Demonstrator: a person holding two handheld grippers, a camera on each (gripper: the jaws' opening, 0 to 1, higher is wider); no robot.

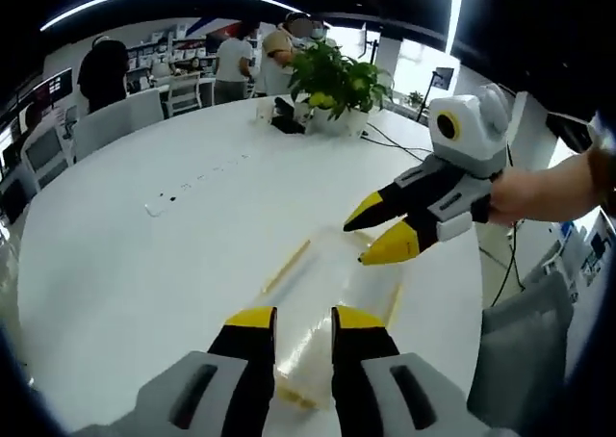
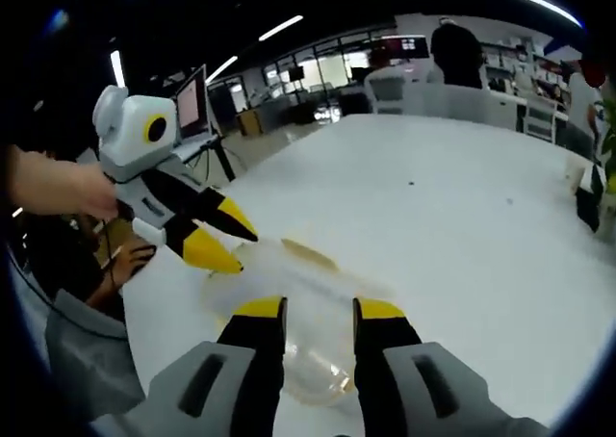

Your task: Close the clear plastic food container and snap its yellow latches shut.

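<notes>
The left gripper view looks down along its own jaws, close over the clear plastic food container (image 1: 322, 293) on the white round counter (image 1: 144, 254), facing a potted green plant (image 1: 337, 81). The right gripper view faces it from the opposite side, equally close; both share the container.

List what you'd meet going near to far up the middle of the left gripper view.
Left gripper → clear plastic food container → bare stretch of white table → potted plant → people standing at the back.

One container (image 1: 327, 302), two grippers (image 1: 303, 323) (image 2: 320, 312)
</notes>
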